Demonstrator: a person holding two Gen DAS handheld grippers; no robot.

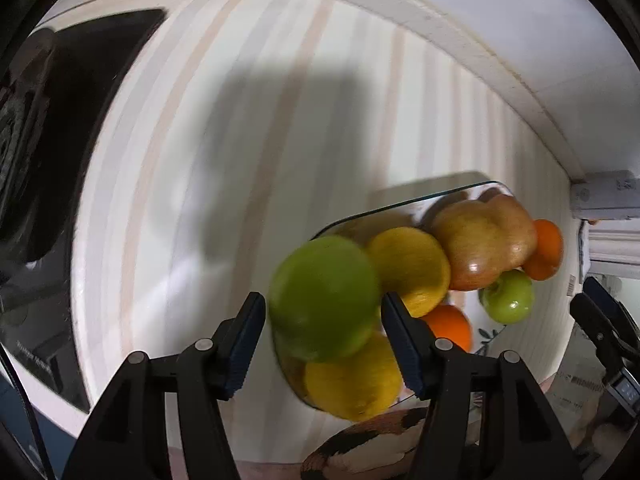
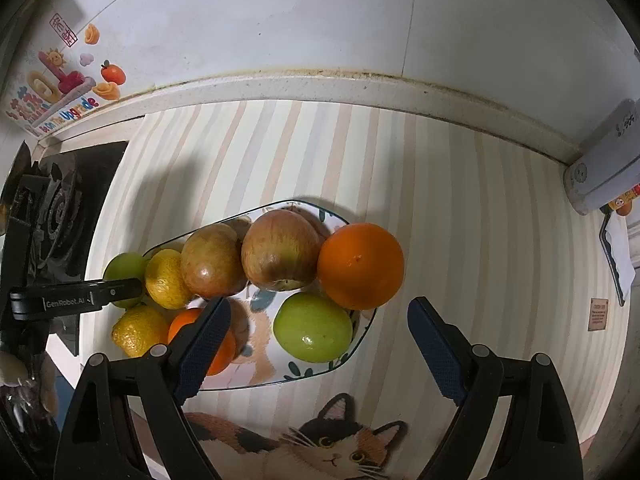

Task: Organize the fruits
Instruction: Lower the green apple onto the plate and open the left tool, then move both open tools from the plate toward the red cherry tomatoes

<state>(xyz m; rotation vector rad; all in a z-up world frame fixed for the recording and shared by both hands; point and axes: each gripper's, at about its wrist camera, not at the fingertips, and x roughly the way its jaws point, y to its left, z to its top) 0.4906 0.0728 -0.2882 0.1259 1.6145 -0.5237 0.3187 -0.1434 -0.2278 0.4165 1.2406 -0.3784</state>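
The bench point(image 1: 240, 160) is viewed steeply downward from both wrist cameras at close range; the fruit plate point(image 2: 320, 376) is shared, seen from opposite ends.

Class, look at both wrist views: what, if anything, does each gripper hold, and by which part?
Left gripper: cannot be told; a blurred green apple sits between its open fingers, contact unclear. Right gripper: open, holds nothing.

Home kitchen: gas hob point(image 2: 60, 216), tiled wall point(image 2: 320, 12)

Glossy apples point(image 2: 280, 254); dimpled lemons point(image 2: 140, 330) (matt); glazed plate point(image 2: 362, 334).
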